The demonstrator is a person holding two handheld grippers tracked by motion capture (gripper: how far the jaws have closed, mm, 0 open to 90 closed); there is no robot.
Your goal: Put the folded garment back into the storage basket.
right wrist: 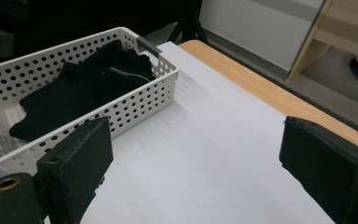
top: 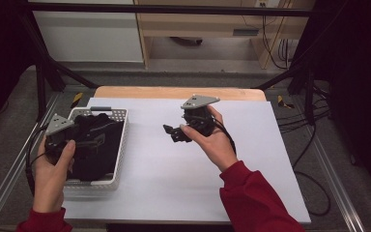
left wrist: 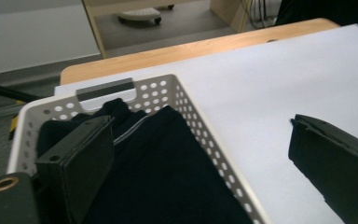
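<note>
Garment retrieval sits at its opening stage: we hold the left gripper (top: 84, 140) above a white perforated basket (top: 121, 145) at the left side of the table (top: 174, 183), its jaws spread wide and holding nothing, one jaw over the cloth and the other out past the basket's right wall in the left gripper view. The dark folded garment (right wrist: 81, 91), with a pale zip line near its collar, lies inside the basket and fills most of it, the collar end toward the far handle slot (left wrist: 105, 88). We keep the right gripper (top: 176, 133) raised over the bare white sheet near the table's middle, well apart from the basket, its jaws likewise wide and empty. To do this step well, we judge that the left gripper should shift further over the basket so both jaws clear the wall, then drop onto a raised fold near the collar and pinch a thick bunch of cloth rather than a single layer. A shallow bite may slip; a jaw catching the perforated wall may drag the light basket along. The right gripper looks well placed to come across and steady the basket's rim or take a second hold as the cloth lifts.
</note>
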